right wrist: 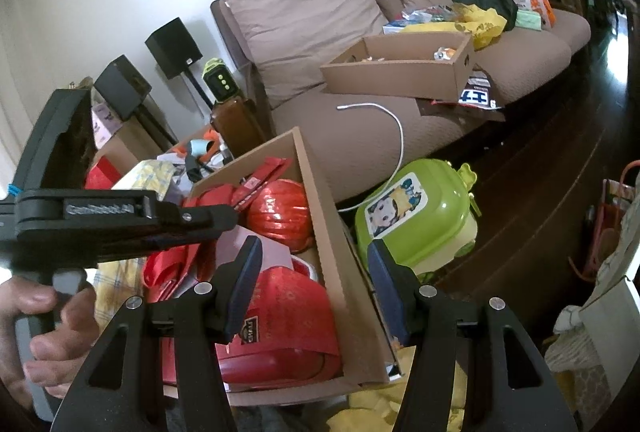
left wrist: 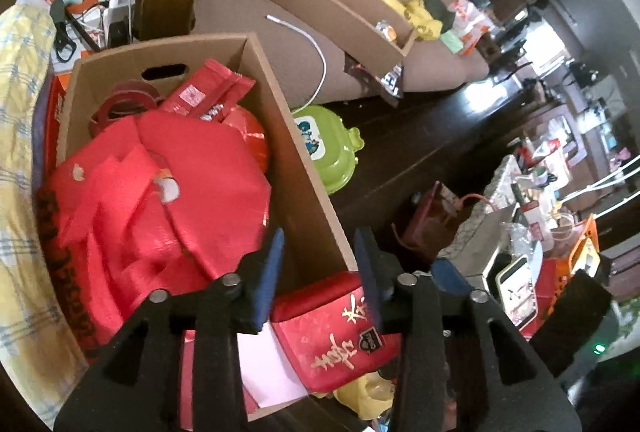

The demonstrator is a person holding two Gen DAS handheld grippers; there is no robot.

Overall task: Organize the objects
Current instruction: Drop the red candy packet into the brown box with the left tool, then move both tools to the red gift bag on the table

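Cardboard box (left wrist: 304, 168) — upright, crammed with red items (left wrist: 160, 200)

Both cameras look down from close above the cardboard box (left wrist: 296, 168) of red things; both also see the sofa (right wrist: 320, 16) behind.

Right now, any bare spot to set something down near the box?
Free: sofa seat between the white cable and the armrest; dark floor between the green case and the sofa front. Crowded: the near cardboard box, piled with red items, the far box and the cushions beyond it.
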